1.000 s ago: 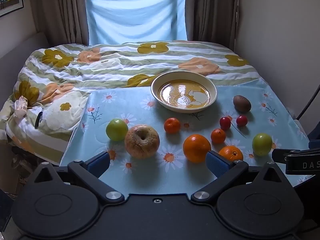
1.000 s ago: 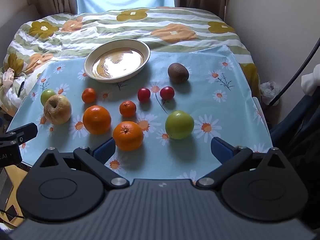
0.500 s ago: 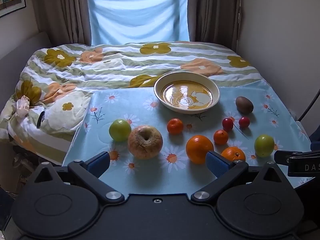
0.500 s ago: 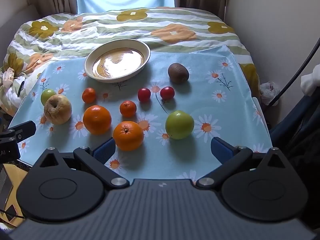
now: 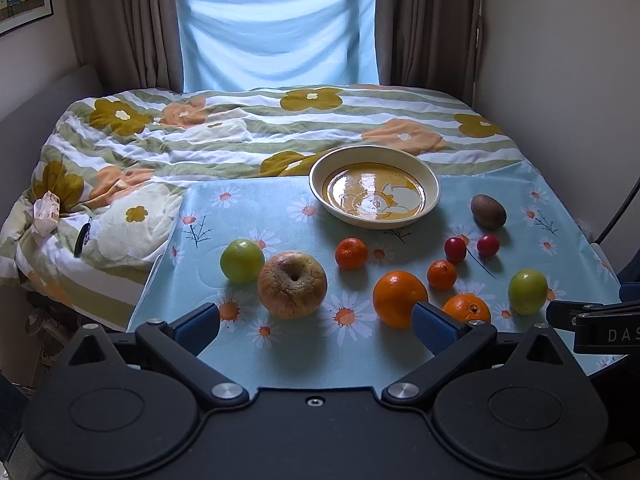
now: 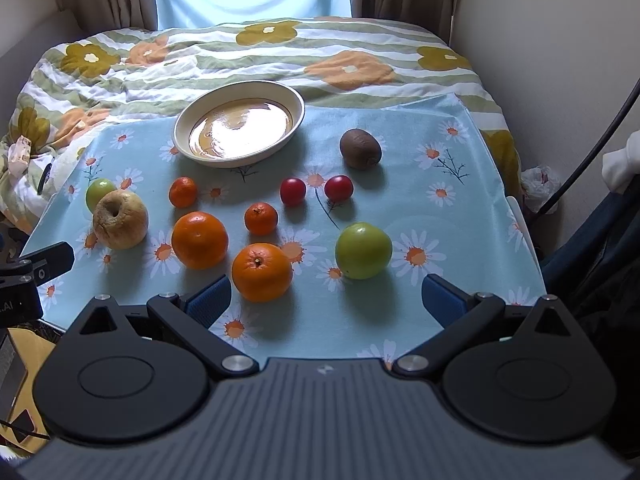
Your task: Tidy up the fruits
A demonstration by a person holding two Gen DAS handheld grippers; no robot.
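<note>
Left wrist view: left gripper [image 5: 316, 322] spread wide, holding nothing, hovering at the near edge of the worktop covered by a light-blue daisy-print cloth [image 5: 280, 216]. Right gripper [image 6: 326, 300] likewise spread and empty, at the near edge on the other side. Nothing picked yet; the shallow cream bowl with yellow-orange glossy inside [image 5: 430, 176] sits empty at the far edge of the cloth, so this reads as the very start, approach before first grasp. Fruits all loose on the cloth: wrinkled pale yellow-brown apple [image 5: 291, 283] directly ahead of the left gripper, small green apple [image 5: 241, 260] just beside it, touching or nearly (cannot tell). Large orange [image 5: 399, 299] and second orange with stem scar up [image 6: 262, 271] near the front, the latter closest to the right gripper's left finger. Bigger green apple [image 6: 363, 250] sits ahead between the right gripper's fingers. Two small tangerines [image 6: 261, 218] mid-cloth, two red cherry-like fruits [image 6: 293, 191] behind them, brown kiwi [image 6: 360, 148] off to the right of the bowl. Likely next: one gripper advances, straddles the nearest fruit (wrinkled apple for left, green apple or stem-up orange for right), closes gently, carries to the bowl. Round fruit may roll if nudged off-centre, so line the fingers either side before closing.
</note>
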